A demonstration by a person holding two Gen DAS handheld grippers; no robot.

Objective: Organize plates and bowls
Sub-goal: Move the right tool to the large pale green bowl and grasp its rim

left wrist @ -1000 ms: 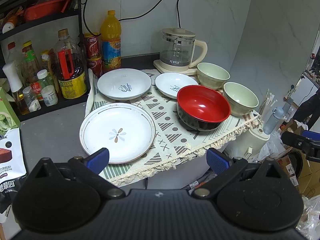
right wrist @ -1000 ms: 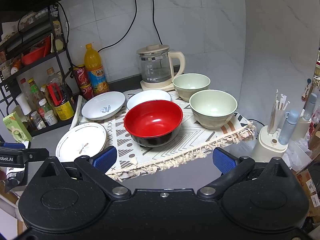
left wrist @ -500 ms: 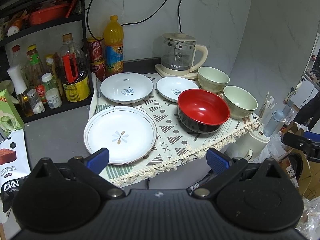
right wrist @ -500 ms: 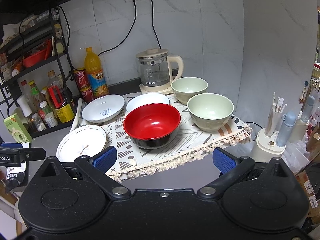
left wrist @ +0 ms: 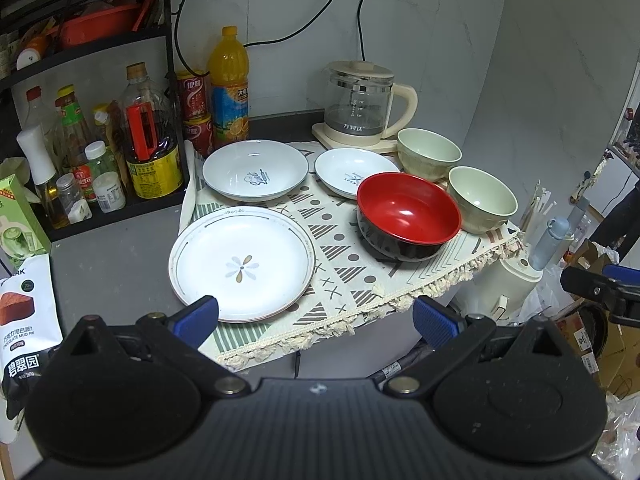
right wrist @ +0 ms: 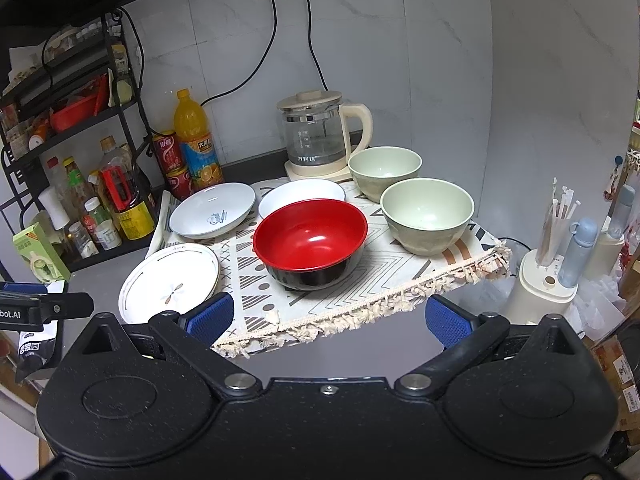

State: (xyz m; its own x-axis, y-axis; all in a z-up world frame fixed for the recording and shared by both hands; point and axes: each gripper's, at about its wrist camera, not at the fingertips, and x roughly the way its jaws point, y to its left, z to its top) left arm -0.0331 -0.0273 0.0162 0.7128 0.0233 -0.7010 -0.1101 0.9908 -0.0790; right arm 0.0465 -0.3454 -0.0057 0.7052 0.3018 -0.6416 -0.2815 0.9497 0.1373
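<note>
1. Since a second ago both views have drawn back and risen a little: the dishes sit smaller and lower in each view, and more of the wall and its two plugs shows above the kettle [right wrist: 320, 136]. No dish has shifted on the cloth.
2. The left gripper [left wrist: 316, 320] is spread wide and holds nothing, hovering off the near edge of the surface, with its left pad over the rim of the flower plate [left wrist: 242, 264]. The right gripper [right wrist: 328, 318] is likewise wide and empty, off the fringe in front of the red bowl [right wrist: 310, 242].
3. Count: three plates and three bowls, all on the patterned cloth [left wrist: 348, 264].
   - Plates: the flower plate at the near left, a deeper printed plate [left wrist: 256, 170] behind it, and a smaller printed plate [left wrist: 354, 172] to its right, partly hidden by the red bowl.
   - Bowls: the red bowl with a black outside, and two pale green bowls, one near the right edge [right wrist: 426, 214] and one behind it [right wrist: 384, 170] just beside the kettle base.
4. Edges and room: the cloth's fringe hangs over the near edge of the surface. The flower plate overlaps the cloth's left border onto bare grey surface [left wrist: 116, 264], which lies open to its left. Bottles and cans crowd the back left by the black rack [right wrist: 80, 120]. A bare strip of cloth runs between the plates and the red bowl.
</note>
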